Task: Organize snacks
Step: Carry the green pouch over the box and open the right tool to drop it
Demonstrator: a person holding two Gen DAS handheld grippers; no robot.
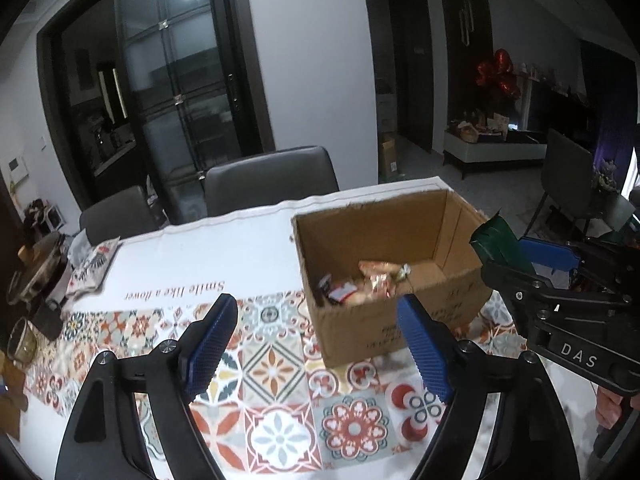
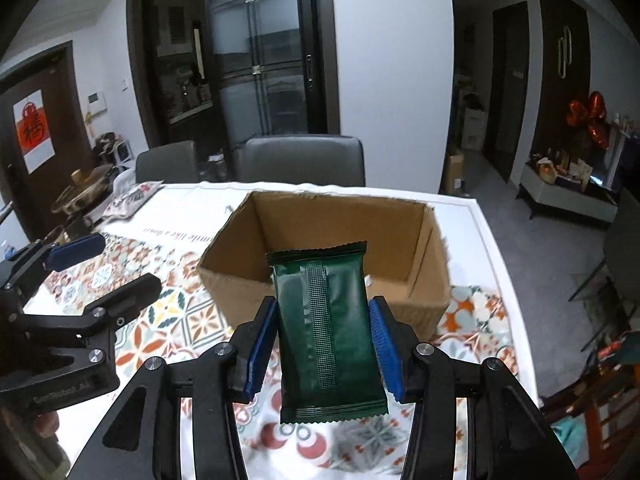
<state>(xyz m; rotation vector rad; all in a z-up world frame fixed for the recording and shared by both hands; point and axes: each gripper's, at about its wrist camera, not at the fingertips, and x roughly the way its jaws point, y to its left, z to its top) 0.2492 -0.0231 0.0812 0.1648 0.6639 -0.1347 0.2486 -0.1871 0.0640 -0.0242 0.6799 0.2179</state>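
Observation:
An open cardboard box [image 1: 400,320] [image 2: 236,280] stands on the patterned tablecloth and holds several wrapped snacks [image 1: 376,284]. My right gripper [image 2: 322,308] is shut on a dark green snack packet [image 2: 326,328] and holds it upright in front of the box's near wall, above the table. The packet's top also shows in the left wrist view [image 1: 498,242] at the box's right side. My left gripper [image 1: 318,316] is open and empty, hovering over the cloth left of the box; it also shows in the right wrist view [image 2: 104,260].
Two grey chairs [image 1: 272,178] stand behind the table. A pot, a glass [image 1: 22,342] and a folded cloth [image 1: 90,266] sit at the table's left end. The table edge [image 2: 492,240] runs along the right, with floor beyond.

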